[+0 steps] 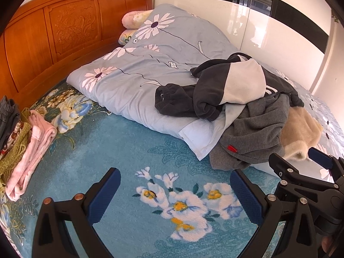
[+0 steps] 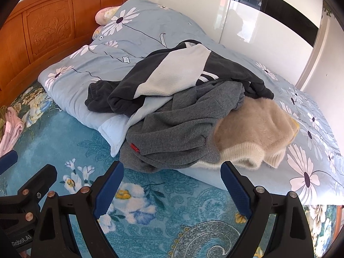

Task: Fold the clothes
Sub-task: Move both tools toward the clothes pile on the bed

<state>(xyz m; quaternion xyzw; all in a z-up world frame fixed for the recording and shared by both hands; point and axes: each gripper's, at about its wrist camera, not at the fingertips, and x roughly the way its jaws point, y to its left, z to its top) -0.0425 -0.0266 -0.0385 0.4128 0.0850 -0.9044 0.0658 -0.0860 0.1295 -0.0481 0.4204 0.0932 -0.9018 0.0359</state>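
A heap of unfolded clothes lies on the folded quilt: a dark grey and white fleece top (image 1: 223, 86) (image 2: 172, 75), a grey sweater (image 1: 255, 133) (image 2: 178, 129) with a small red tag, and a cream fluffy sweater (image 1: 301, 133) (image 2: 253, 133). My left gripper (image 1: 175, 180) hovers open over the teal blanket, short of the heap. Open too, my right gripper (image 2: 172, 176) hangs just in front of the grey sweater's hem. Each gripper shows at the edge of the other's view. Folded pieces, a pink garment (image 1: 32, 150) among them, lie at the far left.
The light blue daisy-print quilt (image 1: 129, 75) (image 2: 133, 36) covers the bed's far half. A teal floral blanket (image 1: 120, 146) (image 2: 163, 204) spreads in front. The carved wooden headboard (image 1: 53, 34) stands at the left, a glossy white wardrobe (image 1: 258, 21) behind.
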